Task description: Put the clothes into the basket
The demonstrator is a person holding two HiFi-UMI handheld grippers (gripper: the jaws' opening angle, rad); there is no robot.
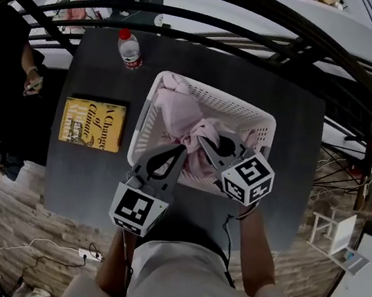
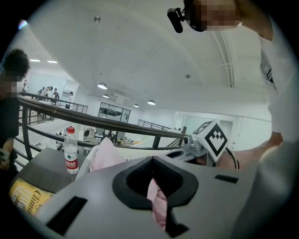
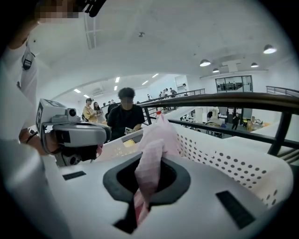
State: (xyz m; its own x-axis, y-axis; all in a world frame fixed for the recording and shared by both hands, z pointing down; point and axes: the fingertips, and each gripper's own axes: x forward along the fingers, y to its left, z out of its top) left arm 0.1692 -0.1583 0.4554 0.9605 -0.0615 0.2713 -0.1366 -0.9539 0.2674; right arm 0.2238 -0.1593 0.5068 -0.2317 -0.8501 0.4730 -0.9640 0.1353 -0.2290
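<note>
One cloth (image 1: 178,107), in left gripper (image 1: 181,152), right gripper (image 1: 205,143)

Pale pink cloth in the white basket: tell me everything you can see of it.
The pale pink cloth looks soft, thin and crumpled. It lies bunched inside the white perforated plastic basket, one end heaped toward the far rim. At the near side, the left gripper and right gripper are each shut on a pinched fold of it, side by side.
</note>
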